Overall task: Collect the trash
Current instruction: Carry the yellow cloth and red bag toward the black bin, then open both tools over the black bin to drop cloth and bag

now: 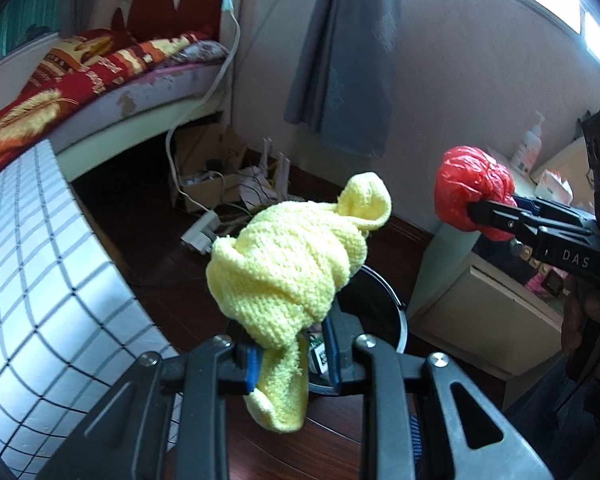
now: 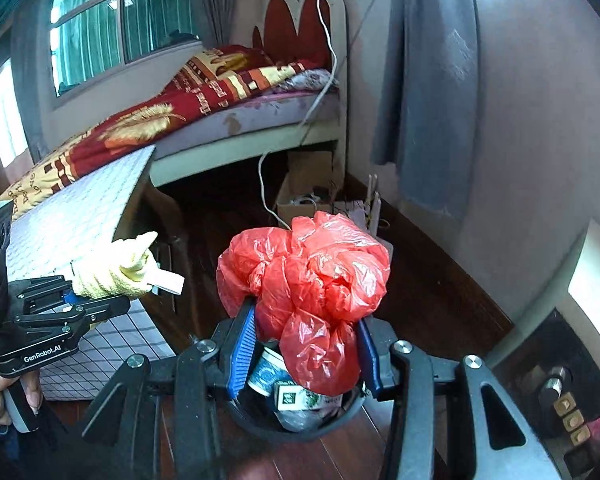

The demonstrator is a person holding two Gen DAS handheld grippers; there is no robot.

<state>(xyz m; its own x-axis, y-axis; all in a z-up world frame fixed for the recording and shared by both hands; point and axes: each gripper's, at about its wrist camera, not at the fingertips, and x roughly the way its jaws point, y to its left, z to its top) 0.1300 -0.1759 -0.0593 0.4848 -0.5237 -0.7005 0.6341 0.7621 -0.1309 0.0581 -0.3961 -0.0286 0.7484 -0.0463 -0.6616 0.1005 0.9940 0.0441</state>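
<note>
A yellow knitted cloth (image 1: 288,276) fills the foreground of the left wrist view, pinched low down between the blue pads of the left gripper (image 1: 290,364), its bunched bulk rising above the jaws and a short tail hanging below. Its long axis runs roughly upright along the gripper's line, with the curled tip pointing up and away toward the far wall.

Beside it, the right gripper (image 2: 306,354) has its jaws closed on a crumpled red plastic bag (image 2: 306,280), a rounded wad with no clear long axis that bulges well above the pads.

Just beyond and below both loads sits a dark round bin (image 2: 332,424), already holding a paper cup (image 2: 266,372) and a small printed box (image 2: 288,398). Farther off stand a grid-patterned table (image 1: 40,280), a bed (image 2: 204,120) with a red blanket, and a grey curtain (image 1: 348,48).

The risk, judging from here: the bin's mouth looks narrow for two bulky loads released together, so the light bag could catch on the rim or on the pads and drift onto the wooden floor (image 2: 420,300), and the springy cloth could snag on a jaw instead of dropping.
</note>
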